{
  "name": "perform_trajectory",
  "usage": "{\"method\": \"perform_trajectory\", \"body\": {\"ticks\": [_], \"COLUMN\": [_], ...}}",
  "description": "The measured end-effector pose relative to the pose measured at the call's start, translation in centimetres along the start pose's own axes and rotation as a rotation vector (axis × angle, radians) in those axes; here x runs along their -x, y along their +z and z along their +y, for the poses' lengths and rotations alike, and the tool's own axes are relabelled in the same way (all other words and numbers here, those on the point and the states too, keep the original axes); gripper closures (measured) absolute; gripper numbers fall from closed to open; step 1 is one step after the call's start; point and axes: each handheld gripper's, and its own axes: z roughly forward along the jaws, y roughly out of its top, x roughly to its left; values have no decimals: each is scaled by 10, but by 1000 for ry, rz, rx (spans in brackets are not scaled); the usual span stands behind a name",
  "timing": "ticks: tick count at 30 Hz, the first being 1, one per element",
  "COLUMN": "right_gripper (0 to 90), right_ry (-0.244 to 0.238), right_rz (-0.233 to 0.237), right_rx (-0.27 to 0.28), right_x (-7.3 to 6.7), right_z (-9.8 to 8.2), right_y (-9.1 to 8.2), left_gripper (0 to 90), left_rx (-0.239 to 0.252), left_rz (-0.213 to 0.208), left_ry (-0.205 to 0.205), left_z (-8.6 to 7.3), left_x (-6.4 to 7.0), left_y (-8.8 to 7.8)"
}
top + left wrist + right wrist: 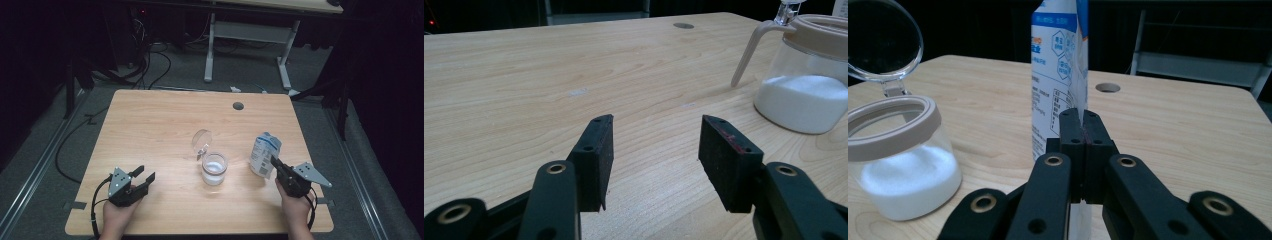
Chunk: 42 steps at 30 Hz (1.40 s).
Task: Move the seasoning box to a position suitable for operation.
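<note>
Black jaws of the right gripper (1082, 125) were pressed together, pinching the carton's (1058, 65) edge.
White and blue carton stood upright beside the open jar (214, 169); left gripper (142, 176) was spread, holding nothing.

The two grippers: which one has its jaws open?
The left gripper, at the table's near left corner. Its jaws stand apart with nothing between them, while the right gripper is pinched shut on the edge of the blue-and-white carton.

Left claw (146, 175) agape, right claw (274, 161) closed
</note>
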Motion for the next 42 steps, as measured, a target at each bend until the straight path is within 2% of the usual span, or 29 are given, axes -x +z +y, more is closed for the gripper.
{"method": "perform_trajectory", "body": {"ticks": [4,11,18,26,42], "right_gripper": [900,900,900,899,895], "right_ry": [14,4,16,33,23], "right_rz": [-3,-48,-76,-92,-105], "right_rx": [14,10,14,17,14], "right_x": [6,15,26,35,38], "right_z": [0,-5,-4,-4,-13], "right_y": [1,6,8,9,9], "left_gripper": [479,476,476,476,472], "left_rx": [0,-1,-5,-3,-6], "left_rz": [-1,-1,-5,-7,-16], "left_ry": [-1,-10,-10,-19,-18], "left_z": [-1,-3,-4,-4,-5], "left_x": [1,1,-1,-1,-1], "left_y": [0,-1,-1,-2,-2]}}
